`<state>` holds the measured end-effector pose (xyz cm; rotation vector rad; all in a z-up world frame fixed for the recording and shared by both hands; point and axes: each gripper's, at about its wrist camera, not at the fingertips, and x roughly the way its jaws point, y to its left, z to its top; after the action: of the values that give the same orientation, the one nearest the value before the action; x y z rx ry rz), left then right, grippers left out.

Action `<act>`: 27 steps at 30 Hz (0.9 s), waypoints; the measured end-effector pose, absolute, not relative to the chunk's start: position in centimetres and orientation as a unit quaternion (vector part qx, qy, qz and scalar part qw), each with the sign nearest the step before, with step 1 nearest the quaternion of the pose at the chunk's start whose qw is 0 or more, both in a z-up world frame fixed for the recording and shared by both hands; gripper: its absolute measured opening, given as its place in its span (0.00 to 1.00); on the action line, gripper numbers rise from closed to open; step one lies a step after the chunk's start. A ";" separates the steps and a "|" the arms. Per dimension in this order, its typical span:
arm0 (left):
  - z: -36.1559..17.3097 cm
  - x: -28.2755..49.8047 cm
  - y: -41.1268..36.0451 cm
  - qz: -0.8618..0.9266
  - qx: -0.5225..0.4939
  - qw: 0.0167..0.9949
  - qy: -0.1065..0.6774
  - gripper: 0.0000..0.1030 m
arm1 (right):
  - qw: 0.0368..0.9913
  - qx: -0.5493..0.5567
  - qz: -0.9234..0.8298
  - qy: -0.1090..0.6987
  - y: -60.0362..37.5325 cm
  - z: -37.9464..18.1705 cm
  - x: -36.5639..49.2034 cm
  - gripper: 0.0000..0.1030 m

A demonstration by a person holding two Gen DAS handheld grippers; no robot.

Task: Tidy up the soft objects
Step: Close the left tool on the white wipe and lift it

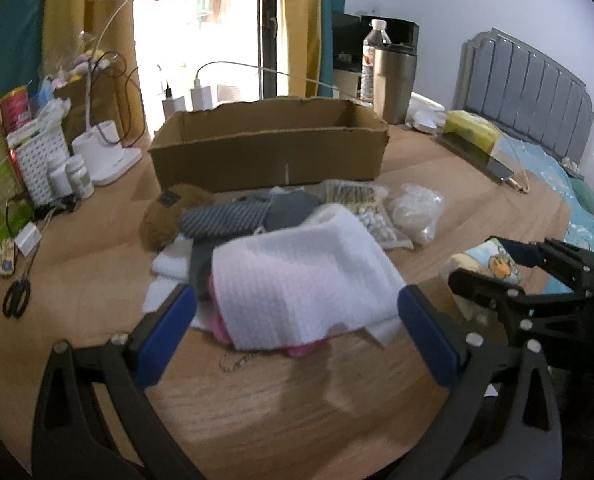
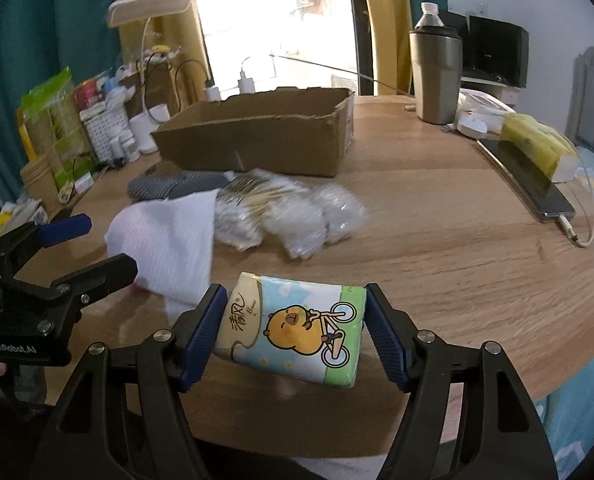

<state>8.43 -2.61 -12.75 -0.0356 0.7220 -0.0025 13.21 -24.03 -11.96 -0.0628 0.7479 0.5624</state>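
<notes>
R tongs: clamping the tissue pack, one blue pad on each short end. Pack is sitting low in the middle of the R view.
Pack lift: looking like it's off the table, a dark shadow is showing under it. Can't tell for sure.
L tongs: standing wide apart w/ nothing gripped. The white cloth is lying between the pads, but they're not pressing it.
Cloth pile: sitting mid frame in the L view. Socks, a brown plush and something pink under the cloth are all bunching together.
Clear bags: lying just beside the pile, mid frame in the R view. Blurry, so can't tell what's inside.
Box: standing open behind the pile, upper middle in both views. I'm guessing the soft stuff is going in there.
Step now: prob carrying the pack over to the box.
Risk 1: pack is squishy and slick, so it may be slipping out if the squeeze is too light.
Risk 2: pack is sitting a bit tilted, so a fast swing could be twisting it loose.
Risk 3: the box wall is tall, so a low carry could be bumping the rim and shoving the box back.
Risk 4: both tongs are working close, so they could be knocking each other over the pile.
Risk 5: the cup and phone are sitting on the right; a wide swing could be hitting them.
</notes>
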 end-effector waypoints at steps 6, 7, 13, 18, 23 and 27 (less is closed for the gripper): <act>-12.2 10.4 -4.2 -0.003 0.008 0.935 0.355 0.98 | 0.897 -0.011 0.273 0.349 -25.5 -11.4 15.2 0.70; -12.2 10.8 -4.5 -0.004 0.012 0.934 0.357 0.98 | 0.898 -0.009 0.272 0.347 -25.8 -11.3 15.5 0.70; -12.4 13.1 -5.5 -0.014 0.026 0.927 0.373 0.81 | 0.901 0.000 0.263 0.345 -26.8 -11.4 17.4 0.70; -12.6 14.1 -5.9 -0.016 0.030 0.925 0.379 0.75 | 0.902 0.004 0.260 0.344 -27.3 -11.6 18.2 0.70; -13.5 15.2 -5.8 -0.016 0.024 0.916 0.400 0.47 | 0.903 0.006 0.258 0.344 -27.4 -11.6 18.6 0.70; -13.6 15.4 -5.5 -0.021 0.011 0.914 0.404 0.32 | 0.903 0.005 0.256 0.344 -27.3 -11.5 18.8 0.70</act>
<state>15.40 -5.46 -13.57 0.0225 0.8320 -0.0433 18.77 -27.34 -11.54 0.0109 0.7114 0.5288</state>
